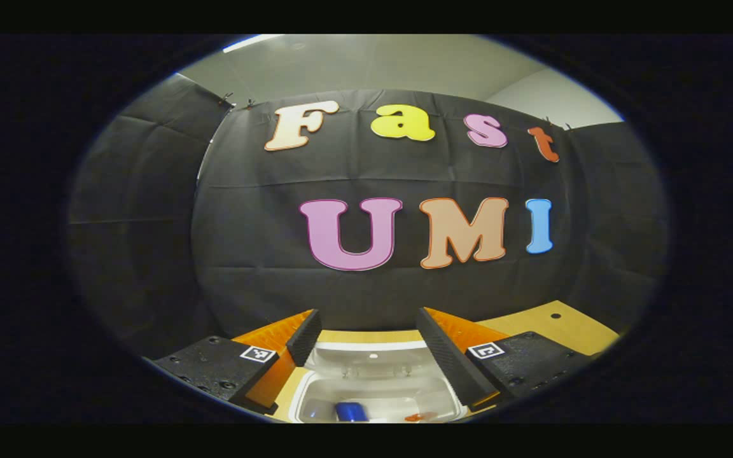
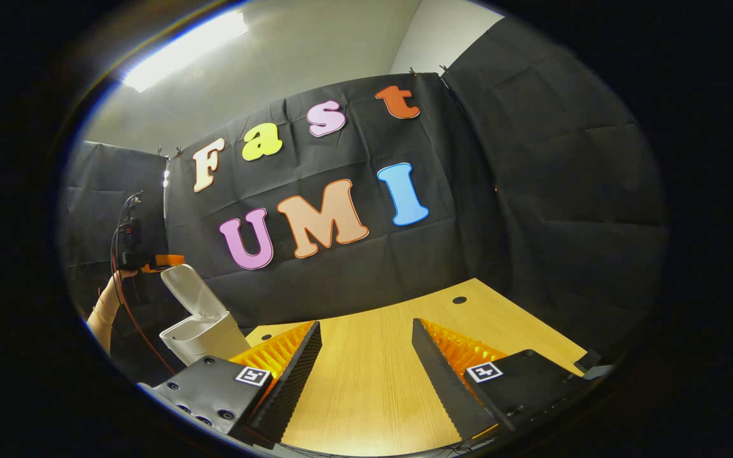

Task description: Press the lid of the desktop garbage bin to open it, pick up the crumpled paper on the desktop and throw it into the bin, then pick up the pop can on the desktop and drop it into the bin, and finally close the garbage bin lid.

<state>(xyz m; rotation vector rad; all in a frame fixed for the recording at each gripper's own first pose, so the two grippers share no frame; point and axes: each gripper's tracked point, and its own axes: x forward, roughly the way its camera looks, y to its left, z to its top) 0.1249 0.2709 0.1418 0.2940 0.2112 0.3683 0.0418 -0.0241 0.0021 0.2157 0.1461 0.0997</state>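
Observation:
My left gripper (image 1: 366, 313) hangs open right above the white bin (image 1: 315, 397), whose lid (image 1: 366, 348) stands raised at the back. Down inside the bin lies the blue pop can (image 1: 350, 412), with a small reddish thing (image 1: 420, 416) beside it. Nothing is between the left fingers. In the right gripper view the bin (image 2: 210, 337) stands at the far left with its lid (image 2: 187, 287) tilted up, and the left gripper (image 2: 150, 261) is held over it by a hand (image 2: 107, 304). My right gripper (image 2: 365, 324) is open over the wooden table (image 2: 373, 381), holding nothing.
The wooden tabletop (image 1: 551, 327) reaches to the black cloth wall behind. It has a small round hole (image 2: 459, 299) near its far right corner. A red cable (image 2: 126, 305) hangs from the left gripper beside the bin.

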